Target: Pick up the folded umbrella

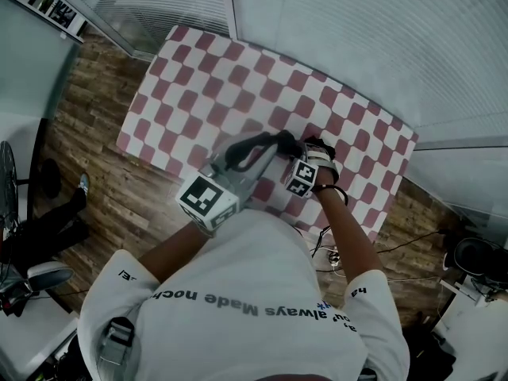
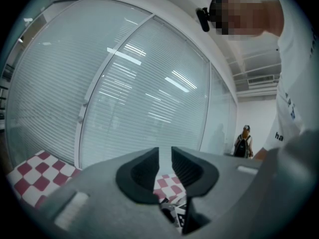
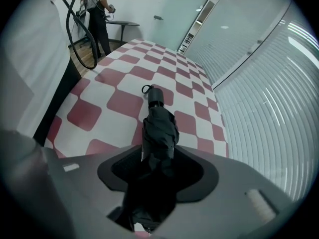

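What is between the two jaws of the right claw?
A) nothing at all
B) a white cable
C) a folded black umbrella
C: the right gripper view shows the folded black umbrella lying on the checked tablecloth, between the jaws of the right claw.

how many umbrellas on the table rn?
1. The folded umbrella lies on the checkered table, between the right gripper's open jaws. In the head view the person's body hides part of the table, so more could be there.
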A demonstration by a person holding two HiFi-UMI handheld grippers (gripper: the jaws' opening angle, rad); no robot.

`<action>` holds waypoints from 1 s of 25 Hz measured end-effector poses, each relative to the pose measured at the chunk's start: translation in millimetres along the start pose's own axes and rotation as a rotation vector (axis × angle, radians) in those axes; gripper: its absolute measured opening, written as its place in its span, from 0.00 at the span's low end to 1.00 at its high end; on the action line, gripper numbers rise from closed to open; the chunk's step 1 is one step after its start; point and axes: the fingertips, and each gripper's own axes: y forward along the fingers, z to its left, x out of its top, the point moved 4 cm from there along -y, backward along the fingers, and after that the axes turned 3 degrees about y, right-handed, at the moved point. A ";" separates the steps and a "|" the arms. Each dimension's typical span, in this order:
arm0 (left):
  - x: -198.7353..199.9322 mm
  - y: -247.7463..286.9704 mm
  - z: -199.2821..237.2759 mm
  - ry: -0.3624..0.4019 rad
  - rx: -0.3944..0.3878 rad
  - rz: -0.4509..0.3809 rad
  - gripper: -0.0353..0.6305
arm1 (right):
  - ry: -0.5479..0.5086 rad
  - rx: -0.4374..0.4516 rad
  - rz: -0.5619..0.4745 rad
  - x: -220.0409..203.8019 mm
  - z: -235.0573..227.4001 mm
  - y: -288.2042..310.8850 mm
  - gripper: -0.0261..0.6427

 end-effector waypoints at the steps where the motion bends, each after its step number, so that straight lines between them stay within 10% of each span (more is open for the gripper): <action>1: -0.2 -0.1 0.8 -0.001 0.001 0.000 0.17 | -0.007 0.002 0.012 -0.3 -0.3 3.6 0.34; 25: -3.9 -0.7 10.0 -0.011 0.003 0.011 0.17 | -0.026 0.097 0.147 -3.4 -10.2 50.1 0.46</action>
